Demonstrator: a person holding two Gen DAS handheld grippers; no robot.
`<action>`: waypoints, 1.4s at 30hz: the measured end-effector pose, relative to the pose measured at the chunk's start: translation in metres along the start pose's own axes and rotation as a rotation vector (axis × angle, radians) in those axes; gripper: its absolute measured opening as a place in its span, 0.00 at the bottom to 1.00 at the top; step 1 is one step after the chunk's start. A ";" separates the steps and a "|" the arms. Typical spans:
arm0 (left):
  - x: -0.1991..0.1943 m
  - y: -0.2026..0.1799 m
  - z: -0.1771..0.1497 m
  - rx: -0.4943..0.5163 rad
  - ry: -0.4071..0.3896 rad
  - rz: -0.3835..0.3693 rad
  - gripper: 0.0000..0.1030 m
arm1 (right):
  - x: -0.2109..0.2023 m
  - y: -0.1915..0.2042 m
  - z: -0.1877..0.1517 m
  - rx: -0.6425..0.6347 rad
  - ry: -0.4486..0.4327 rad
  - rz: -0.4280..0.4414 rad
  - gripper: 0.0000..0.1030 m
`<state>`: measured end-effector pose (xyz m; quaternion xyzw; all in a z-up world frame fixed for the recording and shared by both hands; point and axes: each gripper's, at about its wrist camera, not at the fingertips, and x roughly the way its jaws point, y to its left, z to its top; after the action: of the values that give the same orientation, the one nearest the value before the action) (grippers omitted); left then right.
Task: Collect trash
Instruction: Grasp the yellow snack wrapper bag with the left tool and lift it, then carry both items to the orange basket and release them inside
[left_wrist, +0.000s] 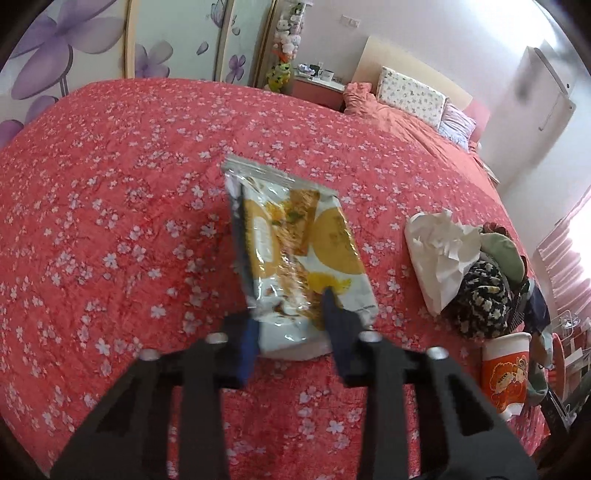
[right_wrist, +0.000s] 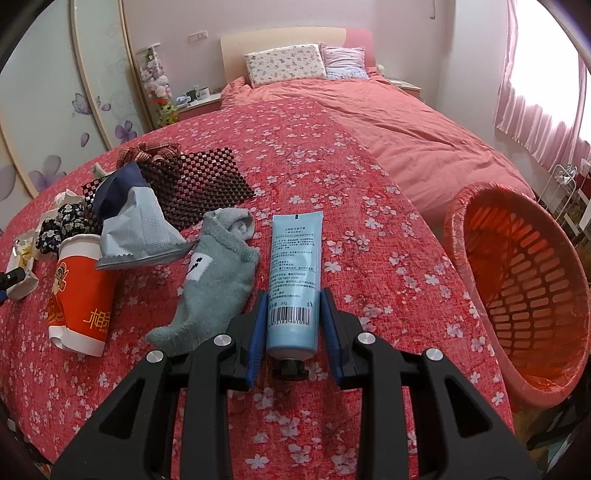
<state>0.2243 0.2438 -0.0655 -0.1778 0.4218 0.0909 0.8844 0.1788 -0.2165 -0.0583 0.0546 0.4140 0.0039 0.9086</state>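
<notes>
Left gripper: blue-padded fingers pinch the near end of a crinkled white-and-yellow foil snack wrapper, which extends ahead of the tips over the red floral bedspread. Right gripper: fingers clamp a pale blue plastic tube (cap toward the camera); a grey sock lies just left of them, a red-and-white paper cup farther left, and an orange slotted plastic basket well to the right.

Your left wrist camera looks steeply down along its claw onto the bed, close above it. Your right one does likewise over its claw, facing the headboard. Both catch the paper cup and pillows.
</notes>
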 end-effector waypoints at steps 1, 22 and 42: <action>-0.001 0.000 0.000 0.001 0.001 -0.012 0.15 | 0.000 -0.001 0.000 0.001 0.000 0.002 0.28; -0.066 -0.040 0.008 0.133 -0.146 -0.012 0.03 | -0.024 -0.021 -0.003 0.065 -0.056 0.037 0.28; -0.151 -0.137 -0.007 0.296 -0.251 -0.171 0.03 | -0.082 -0.037 0.009 0.105 -0.223 0.083 0.28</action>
<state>0.1673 0.1132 0.0808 -0.0681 0.3004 -0.0258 0.9510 0.1309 -0.2582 0.0053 0.1191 0.3075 0.0138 0.9440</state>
